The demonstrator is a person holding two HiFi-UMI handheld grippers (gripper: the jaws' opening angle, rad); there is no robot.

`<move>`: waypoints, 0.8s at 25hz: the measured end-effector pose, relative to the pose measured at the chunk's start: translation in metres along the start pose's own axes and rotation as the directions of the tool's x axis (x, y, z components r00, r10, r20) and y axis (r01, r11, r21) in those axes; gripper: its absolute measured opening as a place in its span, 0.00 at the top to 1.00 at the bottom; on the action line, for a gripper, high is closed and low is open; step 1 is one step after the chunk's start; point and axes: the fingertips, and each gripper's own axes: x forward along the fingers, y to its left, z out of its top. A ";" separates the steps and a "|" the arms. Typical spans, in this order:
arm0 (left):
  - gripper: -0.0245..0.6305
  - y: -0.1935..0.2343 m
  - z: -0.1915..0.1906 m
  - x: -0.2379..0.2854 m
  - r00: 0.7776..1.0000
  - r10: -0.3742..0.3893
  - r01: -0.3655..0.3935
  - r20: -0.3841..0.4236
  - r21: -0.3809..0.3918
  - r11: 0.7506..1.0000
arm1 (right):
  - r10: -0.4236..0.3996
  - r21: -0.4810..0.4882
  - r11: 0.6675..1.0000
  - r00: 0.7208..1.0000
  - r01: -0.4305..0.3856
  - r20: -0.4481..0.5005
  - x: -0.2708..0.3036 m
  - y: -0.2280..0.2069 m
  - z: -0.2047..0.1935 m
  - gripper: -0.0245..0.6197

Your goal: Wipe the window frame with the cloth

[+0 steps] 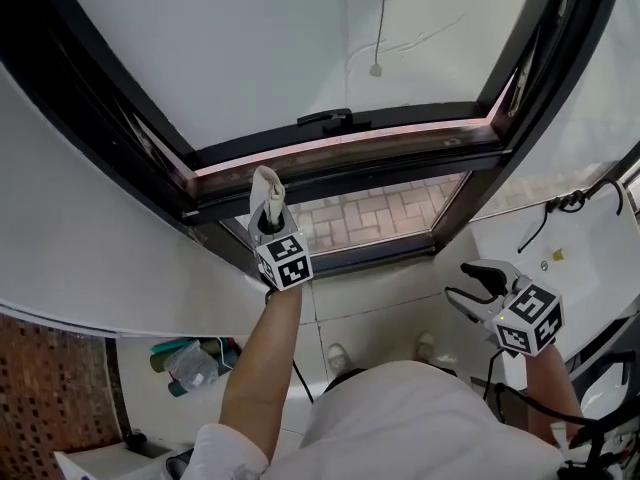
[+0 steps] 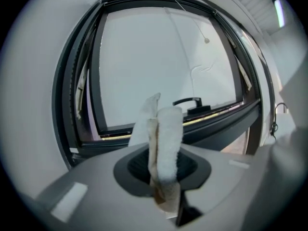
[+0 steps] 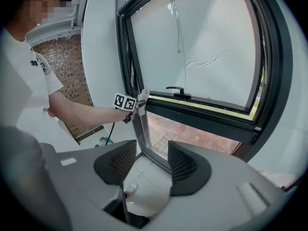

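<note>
A dark window frame (image 1: 400, 163) fills the upper half of the head view, its sash swung open and its pale pane (image 1: 280, 48) above the bottom rail. Through the lower opening, red brick paving (image 1: 380, 213) shows outside. The person's white shirt (image 1: 420, 423) and bare left forearm (image 1: 262, 358) rise from the bottom edge.

The left gripper (image 1: 268, 208) is held up at the frame's lower left corner, its marker cube (image 1: 283, 260) facing the camera. Its jaws are clamped on a folded white cloth (image 1: 266, 183), which stands upright out of them. The cloth's top end reaches the sash's bottom rail; whether it touches cannot be told.

The right gripper (image 1: 468, 283) hangs low to the right, well apart from the frame, its jaws spread with nothing between them; only floor tiles (image 3: 144, 186) show in its gap.

A black handle (image 1: 330, 118) sits on the sash rail. A thin pull cord (image 1: 377, 68) hangs behind the pane.
</note>
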 end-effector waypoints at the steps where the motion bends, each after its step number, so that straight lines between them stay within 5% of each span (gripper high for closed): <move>1: 0.82 -0.014 0.003 0.001 1.000 -0.005 0.005 0.000 -0.004 1.000 | 0.000 0.002 1.000 1.000 0.000 0.000 -0.006 -0.009 -0.004 0.65; 20: 0.82 -0.272 0.053 0.023 0.989 -0.146 0.147 0.010 -0.038 0.988 | -0.017 0.040 0.999 1.000 0.016 0.020 -0.094 -0.139 -0.071 0.65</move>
